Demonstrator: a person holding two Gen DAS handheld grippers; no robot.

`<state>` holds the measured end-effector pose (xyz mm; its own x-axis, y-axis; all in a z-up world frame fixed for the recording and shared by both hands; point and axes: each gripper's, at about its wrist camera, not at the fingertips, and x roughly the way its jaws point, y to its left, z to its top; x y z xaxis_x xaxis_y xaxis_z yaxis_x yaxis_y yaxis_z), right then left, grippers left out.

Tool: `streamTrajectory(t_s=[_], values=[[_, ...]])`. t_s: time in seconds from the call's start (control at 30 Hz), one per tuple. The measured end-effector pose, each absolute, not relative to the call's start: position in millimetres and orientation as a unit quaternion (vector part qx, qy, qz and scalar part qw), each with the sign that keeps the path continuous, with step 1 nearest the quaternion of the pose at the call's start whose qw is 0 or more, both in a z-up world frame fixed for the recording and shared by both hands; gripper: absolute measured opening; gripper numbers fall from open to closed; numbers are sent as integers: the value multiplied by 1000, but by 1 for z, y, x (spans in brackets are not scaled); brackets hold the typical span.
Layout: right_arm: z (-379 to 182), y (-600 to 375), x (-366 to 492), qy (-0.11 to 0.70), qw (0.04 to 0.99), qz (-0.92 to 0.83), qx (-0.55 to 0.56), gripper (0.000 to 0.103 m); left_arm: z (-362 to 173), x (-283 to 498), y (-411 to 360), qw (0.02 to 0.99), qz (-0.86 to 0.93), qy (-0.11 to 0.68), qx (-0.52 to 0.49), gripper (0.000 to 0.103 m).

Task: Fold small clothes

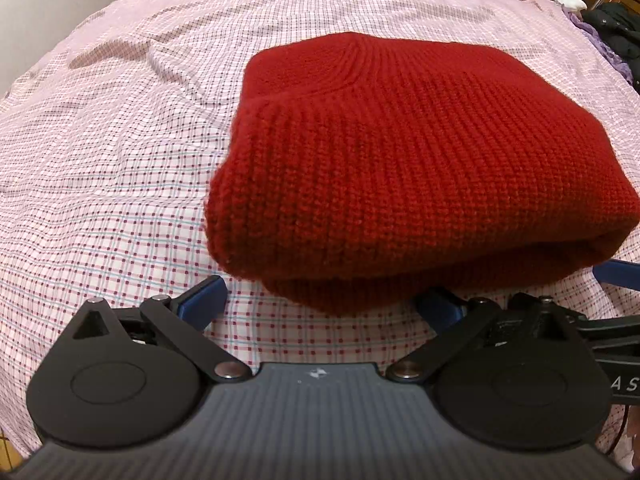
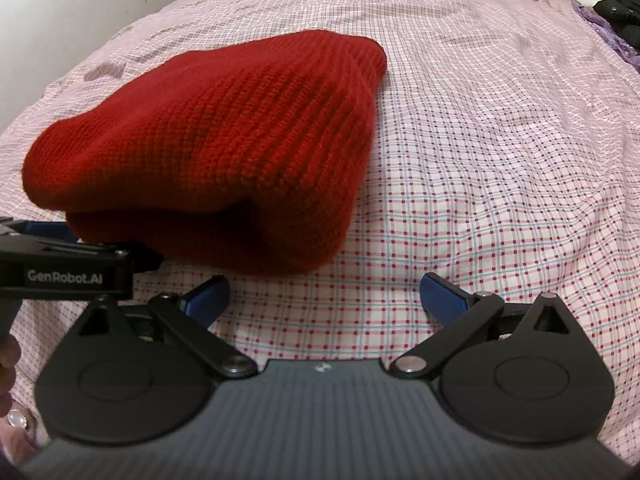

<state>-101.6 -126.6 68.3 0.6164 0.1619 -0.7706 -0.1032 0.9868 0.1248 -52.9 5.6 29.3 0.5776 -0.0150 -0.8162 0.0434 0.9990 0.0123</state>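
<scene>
A red knitted garment (image 1: 400,168) lies folded into a thick bundle on the pink checked bedsheet (image 1: 120,184). It also shows in the right wrist view (image 2: 224,144), left of centre. My left gripper (image 1: 320,300) is open and empty, its blue fingers spread just before the bundle's near edge. My right gripper (image 2: 324,296) is open and empty, over bare sheet to the right of the bundle's near corner. The left gripper's body (image 2: 64,272) shows at the left edge of the right wrist view, close against the bundle.
The bedsheet (image 2: 500,160) is wrinkled toward the far side. Dark and purple clothes (image 1: 616,36) lie at the far right edge of the bed. A white wall (image 2: 80,4) stands at the far left.
</scene>
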Motion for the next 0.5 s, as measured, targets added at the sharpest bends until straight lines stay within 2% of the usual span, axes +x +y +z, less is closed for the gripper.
streamTrajectory(t_s=[0.5], values=[[68, -127, -101, 432, 898, 74, 35, 103, 30, -54, 6, 888, -17, 459, 15, 103]])
